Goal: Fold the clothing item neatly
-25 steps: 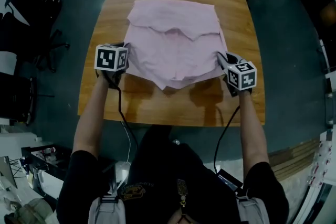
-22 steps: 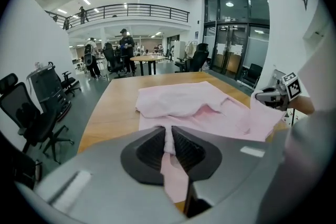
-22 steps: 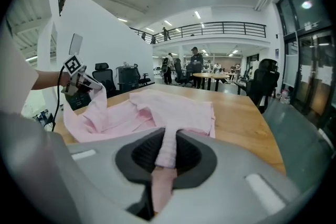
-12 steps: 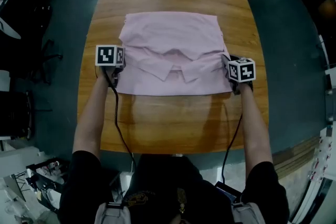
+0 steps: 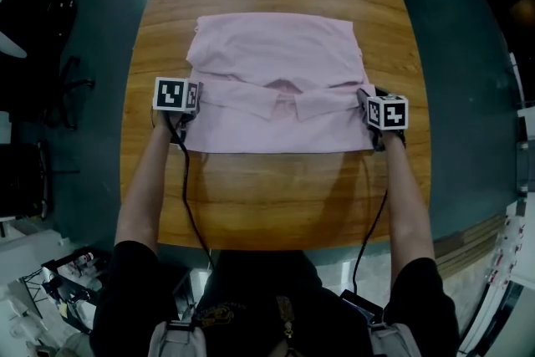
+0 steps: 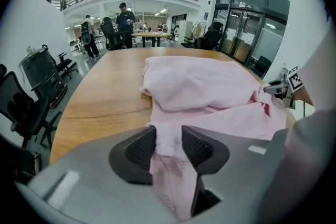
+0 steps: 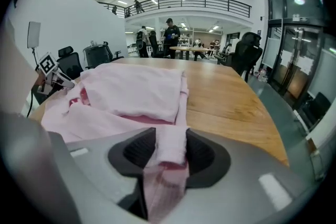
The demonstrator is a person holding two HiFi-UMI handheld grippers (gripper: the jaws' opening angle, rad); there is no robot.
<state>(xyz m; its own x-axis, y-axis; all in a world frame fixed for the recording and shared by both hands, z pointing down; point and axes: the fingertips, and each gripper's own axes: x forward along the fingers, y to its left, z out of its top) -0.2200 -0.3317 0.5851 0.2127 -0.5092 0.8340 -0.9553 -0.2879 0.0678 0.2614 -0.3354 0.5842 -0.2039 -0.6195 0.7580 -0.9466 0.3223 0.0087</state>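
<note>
Now the left gripper (image 6: 169,141) and right gripper (image 7: 171,147) are opening their jaws, seemingly loosening on opposite ends of the shirt (image 5: 276,54), which is lying crosswise on the table (image 5: 267,196) between them.

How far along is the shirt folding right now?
Done: the shirt lies flat on the table, its collar end folded over the body. In hand: the left gripper and right gripper sit at its side edges; their jaws have just been opening, fabric loose between them. Left: likely more folds, since it is wide.
</note>
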